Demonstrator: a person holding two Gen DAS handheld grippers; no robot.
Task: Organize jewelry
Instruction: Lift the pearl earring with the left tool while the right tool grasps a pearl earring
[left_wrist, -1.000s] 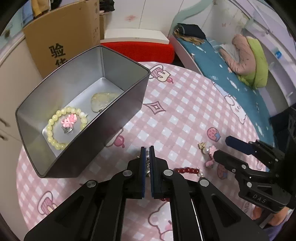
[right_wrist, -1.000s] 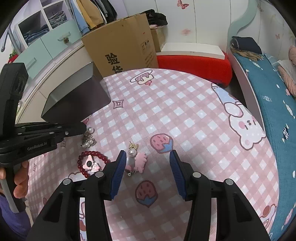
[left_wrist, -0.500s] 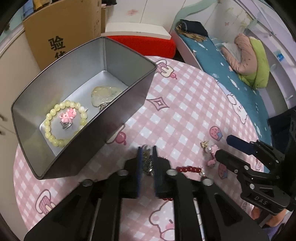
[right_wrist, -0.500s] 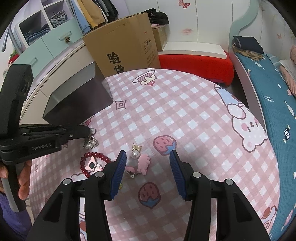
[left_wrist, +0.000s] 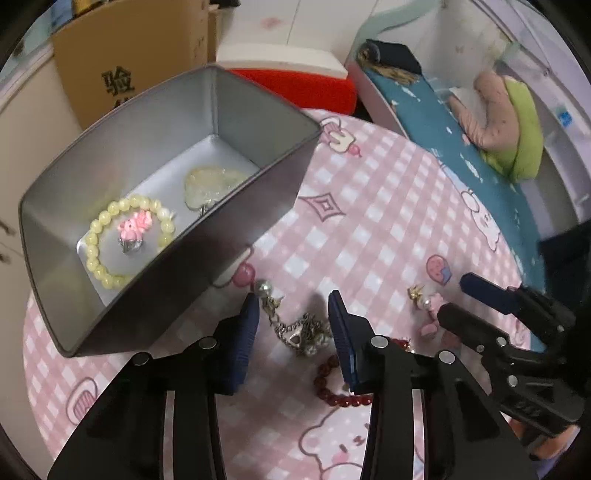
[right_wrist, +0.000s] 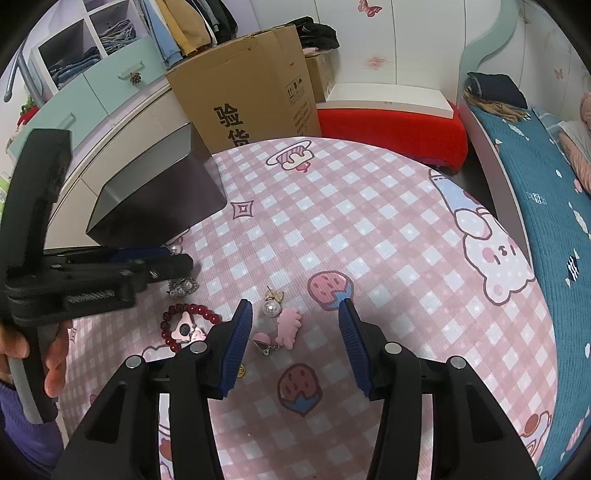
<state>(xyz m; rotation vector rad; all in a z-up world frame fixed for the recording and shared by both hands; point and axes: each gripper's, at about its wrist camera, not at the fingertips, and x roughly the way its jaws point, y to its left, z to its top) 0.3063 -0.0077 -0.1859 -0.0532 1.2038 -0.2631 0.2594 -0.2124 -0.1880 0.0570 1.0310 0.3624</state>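
Jewelry lies scattered on the pink checked tablecloth (right_wrist: 369, 206) beside the grey metal tin (left_wrist: 255, 206), which holds a yellow bead bracelet (left_wrist: 110, 229). The left gripper (left_wrist: 291, 325), jaws just parted, straddles a silver chain with pearls (left_wrist: 303, 330) without pressing it. The right gripper (right_wrist: 295, 332) stands open around a pink earring (right_wrist: 286, 325). A red bead bracelet (right_wrist: 192, 314) lies nearby.
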